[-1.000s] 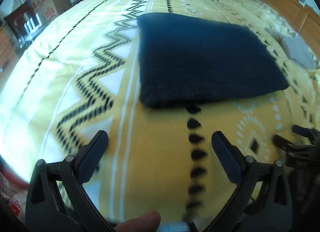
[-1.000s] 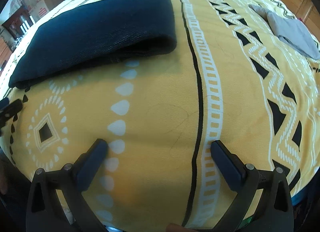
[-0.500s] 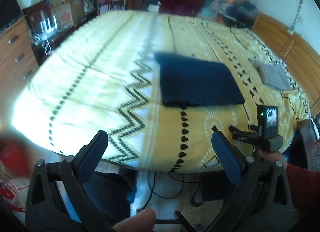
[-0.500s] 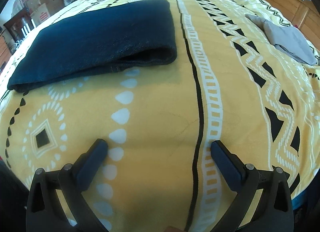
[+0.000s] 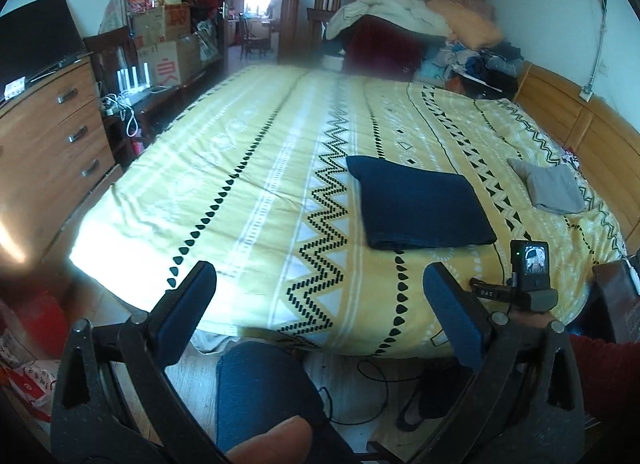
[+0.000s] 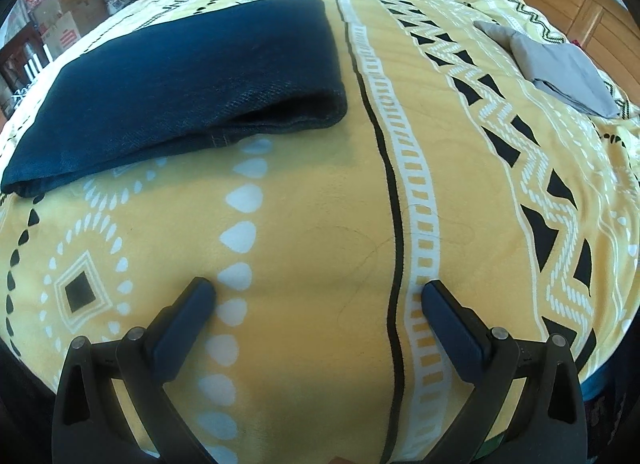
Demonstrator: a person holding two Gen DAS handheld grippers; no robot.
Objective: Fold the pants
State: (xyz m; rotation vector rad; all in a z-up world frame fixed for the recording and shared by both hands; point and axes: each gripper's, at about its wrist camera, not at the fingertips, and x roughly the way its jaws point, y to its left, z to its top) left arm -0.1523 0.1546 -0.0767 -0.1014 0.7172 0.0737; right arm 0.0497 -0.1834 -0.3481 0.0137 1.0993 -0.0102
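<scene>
Light: daylight was bright, blowing out the bedspread (image 5: 224, 192) near its left edge.
Shadows: soft under the folded pants (image 6: 192, 76).
Distortion: strong fisheye bending, dark corners.
Focus: far clutter was soft.

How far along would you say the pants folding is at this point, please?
Done: the dark blue pants lie as a compact folded rectangle on the yellow patterned bedspread, near a folded grey garment. In hand: nothing; the left tongs and right tongs are open and empty, clear of the pants. Left: apparently nothing, though a layer gapes slightly at the near edge.
</scene>
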